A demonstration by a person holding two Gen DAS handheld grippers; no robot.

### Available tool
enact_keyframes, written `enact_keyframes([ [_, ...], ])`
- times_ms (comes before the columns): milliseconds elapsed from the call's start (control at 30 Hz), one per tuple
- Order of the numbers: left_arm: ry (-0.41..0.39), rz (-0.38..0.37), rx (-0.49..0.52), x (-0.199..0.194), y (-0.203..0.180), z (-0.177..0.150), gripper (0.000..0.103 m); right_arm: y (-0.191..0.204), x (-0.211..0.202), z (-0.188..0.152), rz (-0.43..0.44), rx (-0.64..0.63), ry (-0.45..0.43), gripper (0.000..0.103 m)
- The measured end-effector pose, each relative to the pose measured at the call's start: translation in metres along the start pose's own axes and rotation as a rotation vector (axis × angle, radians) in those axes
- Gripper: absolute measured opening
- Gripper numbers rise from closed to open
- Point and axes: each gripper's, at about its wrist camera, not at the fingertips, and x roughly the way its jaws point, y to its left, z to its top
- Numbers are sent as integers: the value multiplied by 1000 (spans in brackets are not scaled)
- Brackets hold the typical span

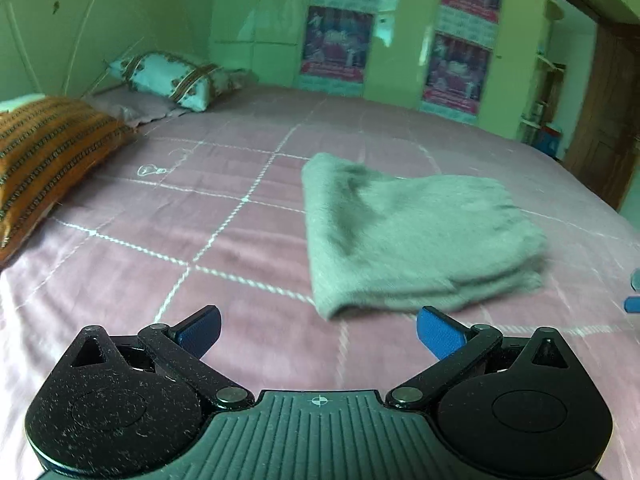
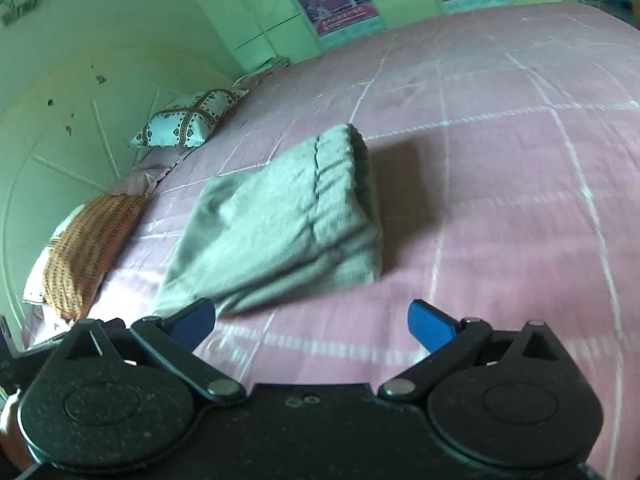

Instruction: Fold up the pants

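The grey pants (image 1: 412, 232) lie folded into a compact stack on the pink bedspread (image 1: 160, 208). In the right wrist view the pants (image 2: 280, 220) show the elastic waistband on top at the far end. My left gripper (image 1: 318, 330) is open and empty, just short of the stack's near edge. My right gripper (image 2: 312, 322) is open and empty, close to the stack's near corner. The blue pads of the right gripper (image 1: 633, 302) show at the right edge of the left wrist view.
An orange patterned pillow (image 1: 44, 160) and a white patterned pillow (image 1: 172, 78) lie at the head of the bed by the headboard (image 2: 60, 152). Green wardrobes with posters (image 1: 340, 40) stand beyond the bed. A brown door (image 1: 608, 120) is at the right.
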Motion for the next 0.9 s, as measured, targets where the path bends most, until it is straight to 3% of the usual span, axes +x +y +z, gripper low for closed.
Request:
enact_keyframes([
  [133, -20, 7, 25, -51, -12, -14, 103, 4, -48, -27, -25, 7, -26, 97],
  [267, -79, 7, 24, -110, -22, -28, 103, 26, -107, -52, -85, -66, -105, 97],
  [433, -152, 16, 40, -187, -37, -56, 103, 57, -174, -82, -97, -146, -217, 97],
  [900, -250, 18, 27, -324, -47, -84, 103, 130, -261, -138, -89, -341, -320, 97],
])
